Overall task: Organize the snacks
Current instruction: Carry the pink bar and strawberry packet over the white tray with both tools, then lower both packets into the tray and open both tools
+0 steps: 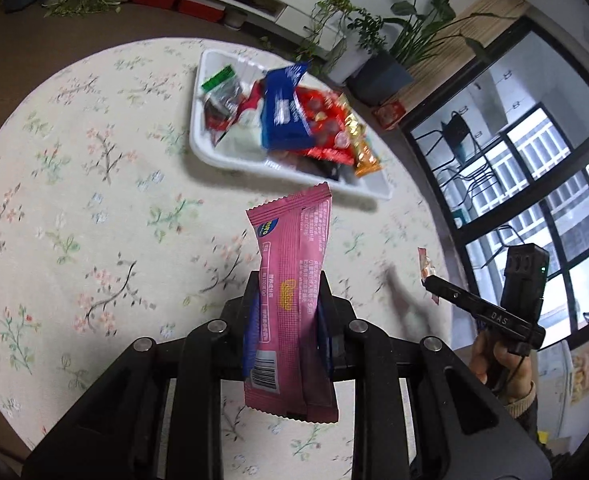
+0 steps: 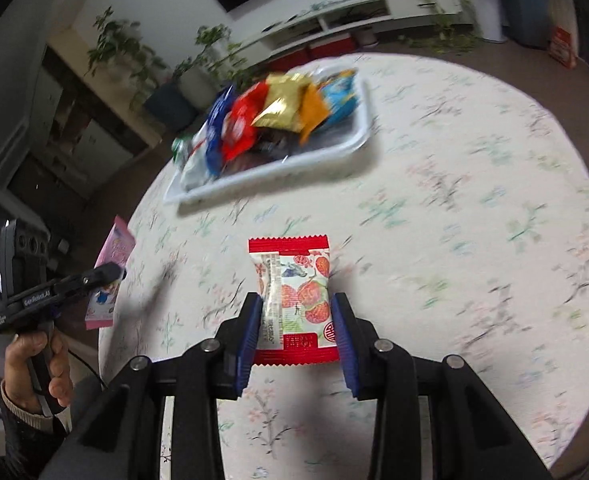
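Left gripper [image 1: 288, 300] clamps pink wrapper [image 1: 290, 280]; right gripper [image 2: 296, 312] clamps red strawberry packet [image 2: 294, 292]. Both are short of white tray [image 1: 214, 156]; carry over its rim, release low.

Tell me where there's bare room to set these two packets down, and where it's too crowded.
Crowded: the white tray is heaped with wrappers, some overhanging its rim. Free: the floral tablecloth all around it, widest between tray and left gripper holding the pink packet, and beyond the right gripper gripping the red-and-white packet.
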The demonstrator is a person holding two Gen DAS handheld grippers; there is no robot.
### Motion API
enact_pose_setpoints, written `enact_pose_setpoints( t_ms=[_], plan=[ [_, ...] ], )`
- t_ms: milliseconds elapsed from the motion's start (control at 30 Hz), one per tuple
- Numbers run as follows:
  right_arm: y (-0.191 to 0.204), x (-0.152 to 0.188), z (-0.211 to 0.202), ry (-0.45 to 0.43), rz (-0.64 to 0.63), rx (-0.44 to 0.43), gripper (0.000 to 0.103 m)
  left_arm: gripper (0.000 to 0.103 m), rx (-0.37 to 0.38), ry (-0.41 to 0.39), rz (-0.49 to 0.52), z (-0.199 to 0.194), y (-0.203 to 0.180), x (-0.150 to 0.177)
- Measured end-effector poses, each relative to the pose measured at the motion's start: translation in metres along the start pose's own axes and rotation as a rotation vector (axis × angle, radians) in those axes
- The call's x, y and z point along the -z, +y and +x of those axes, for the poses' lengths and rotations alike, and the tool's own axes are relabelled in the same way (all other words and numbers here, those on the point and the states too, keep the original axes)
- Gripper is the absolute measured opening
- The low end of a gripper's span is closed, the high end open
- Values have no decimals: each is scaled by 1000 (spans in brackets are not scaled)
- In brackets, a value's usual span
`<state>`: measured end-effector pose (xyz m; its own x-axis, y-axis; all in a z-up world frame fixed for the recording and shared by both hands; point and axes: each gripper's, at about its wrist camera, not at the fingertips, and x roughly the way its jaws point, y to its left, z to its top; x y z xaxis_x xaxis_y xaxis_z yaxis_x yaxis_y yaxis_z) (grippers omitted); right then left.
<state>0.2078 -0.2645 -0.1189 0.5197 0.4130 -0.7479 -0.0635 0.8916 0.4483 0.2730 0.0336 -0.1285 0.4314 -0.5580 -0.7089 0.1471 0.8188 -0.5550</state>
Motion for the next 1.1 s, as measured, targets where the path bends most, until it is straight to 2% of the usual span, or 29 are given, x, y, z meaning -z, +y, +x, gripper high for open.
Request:
enact_pose_setpoints(
  t_ms=[300,467,633,900,1100],
  plan=[
    [-12,-81,-32,-125,11,15,38,22,40,-87,8,-15,-9,-80],
    [9,-128,-18,-132,-52,31,38,22,7,-112,27,-7,-9,-139],
    [27,-164,15,-108,-91,40,38,22,-12,-108,8,15,0,-184],
    [38,-188,76,-25,-136,105,38,22,-69,-46,0,71,20,-216],
    [39,-188,102,6,-134,119,38,22,-83,-27,4,96,28,-216]
  ],
)
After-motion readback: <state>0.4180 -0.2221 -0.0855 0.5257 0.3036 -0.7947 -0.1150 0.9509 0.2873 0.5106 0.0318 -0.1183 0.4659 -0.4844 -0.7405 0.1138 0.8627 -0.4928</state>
